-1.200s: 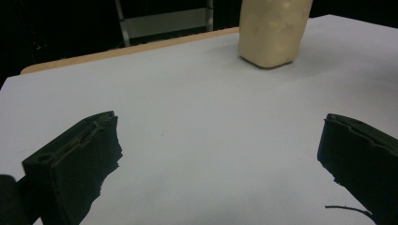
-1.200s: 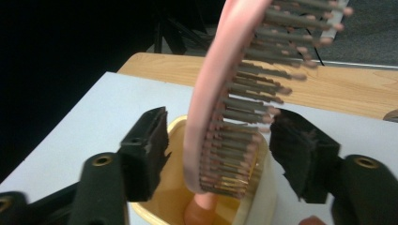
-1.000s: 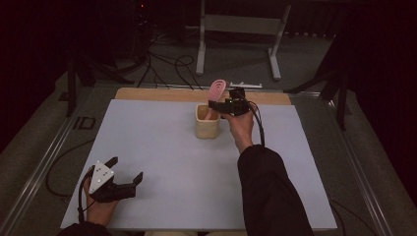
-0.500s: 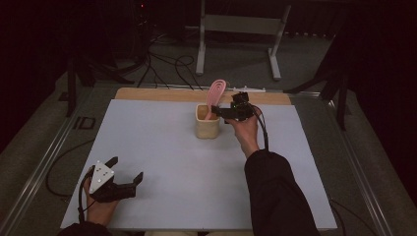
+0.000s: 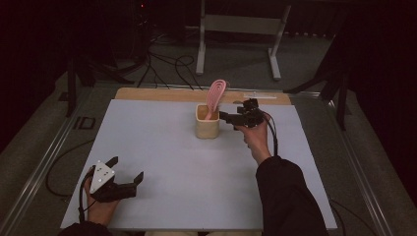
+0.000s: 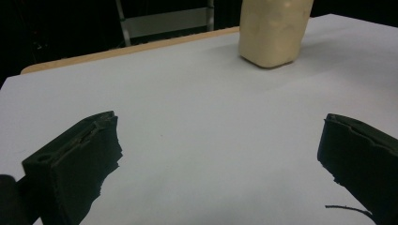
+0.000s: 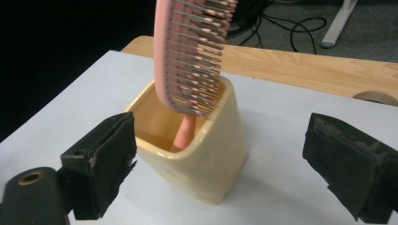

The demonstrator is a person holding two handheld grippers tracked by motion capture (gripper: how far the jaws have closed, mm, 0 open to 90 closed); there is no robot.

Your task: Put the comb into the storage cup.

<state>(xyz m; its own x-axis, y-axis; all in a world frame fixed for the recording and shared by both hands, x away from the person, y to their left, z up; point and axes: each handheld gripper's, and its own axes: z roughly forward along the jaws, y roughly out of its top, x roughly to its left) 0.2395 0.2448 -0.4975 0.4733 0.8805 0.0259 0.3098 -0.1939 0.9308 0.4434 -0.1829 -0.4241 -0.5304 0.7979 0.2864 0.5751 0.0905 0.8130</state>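
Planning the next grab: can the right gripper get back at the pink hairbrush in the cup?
Probably yes: the right gripper is open beside the cream cup, and the pink hairbrush head stands above the rim, unobstructed.

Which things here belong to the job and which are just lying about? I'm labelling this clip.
In the job:
- pink hairbrush, standing handle-down in the cup
- cream cup on the white table
- right gripper, jaws just opened, nothing between them, beside the cup

Lying about:
- left gripper, open, idle at the near left
- metal stand and floor cables behind the table
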